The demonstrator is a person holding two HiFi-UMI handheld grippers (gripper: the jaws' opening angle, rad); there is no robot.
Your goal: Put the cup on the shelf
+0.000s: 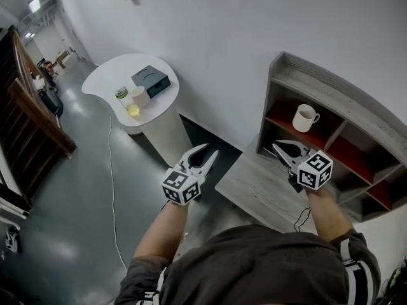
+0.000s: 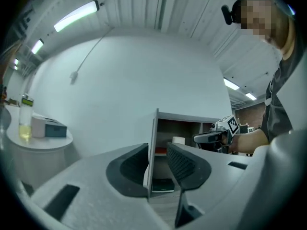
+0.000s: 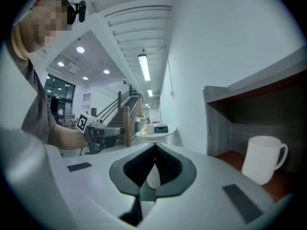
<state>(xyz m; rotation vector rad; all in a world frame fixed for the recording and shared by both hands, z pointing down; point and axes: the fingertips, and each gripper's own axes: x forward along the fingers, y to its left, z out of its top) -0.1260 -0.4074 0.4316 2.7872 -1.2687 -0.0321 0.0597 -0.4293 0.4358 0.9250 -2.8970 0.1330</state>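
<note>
Cup — white, handle to the right in the head view — upright on the red floor of the shelf's left-hand compartment, touched by neither of my grippers. My right gripper hangs just in front of that compartment, jaws pressed together at the tips with nothing between them. In its own view the cup stands to the right of the jaws, apart from them. My left gripper is off to the left of the shelf, jaws slightly spread and empty — its view looks past them at the shelf's side wall. Round white table stands well apart, against the wall.
</note>
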